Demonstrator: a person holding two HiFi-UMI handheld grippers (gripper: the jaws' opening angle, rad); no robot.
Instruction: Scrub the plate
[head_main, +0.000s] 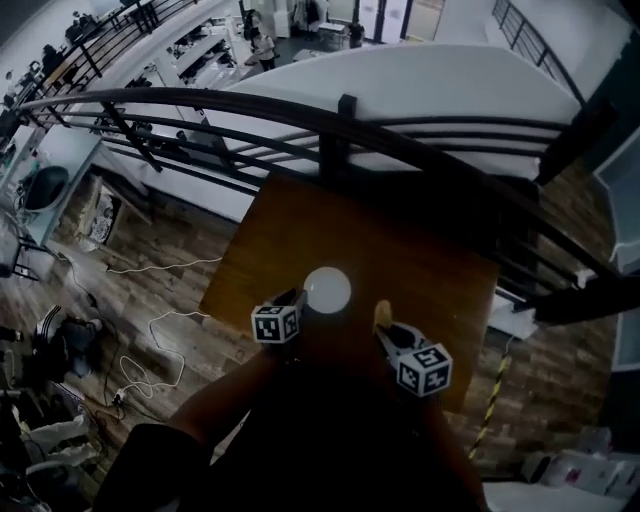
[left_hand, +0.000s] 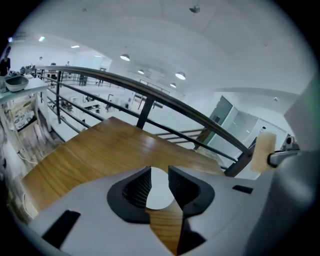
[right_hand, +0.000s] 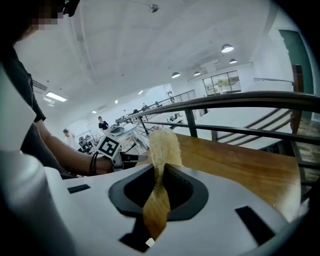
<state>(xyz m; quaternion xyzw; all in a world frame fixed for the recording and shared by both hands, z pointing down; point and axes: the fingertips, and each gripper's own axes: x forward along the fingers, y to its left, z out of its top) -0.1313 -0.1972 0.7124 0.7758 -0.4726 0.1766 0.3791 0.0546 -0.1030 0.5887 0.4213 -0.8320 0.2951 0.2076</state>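
A small white plate (head_main: 328, 290) lies on the wooden table (head_main: 390, 235), just right of my left gripper's tips. My left gripper (head_main: 297, 301) hovers over the near left side of the plate. In the left gripper view the plate (left_hand: 160, 192) shows through the gap of the left gripper (left_hand: 160, 172); the jaws stand apart and neither pad presses on it. My right gripper (head_main: 386, 334) is shut on a tan fibrous scrubber (head_main: 382, 315), which sticks out past its tips. In the right gripper view the scrubber (right_hand: 164, 145) is pinched in the right gripper (right_hand: 161, 172).
A black metal railing (head_main: 345, 110) runs along the table's far edge, with a drop to a lower floor behind it. Cables lie on the wooden floor (head_main: 150, 290) to the left. A person's dark-sleeved arm (right_hand: 65, 160) carries the left gripper.
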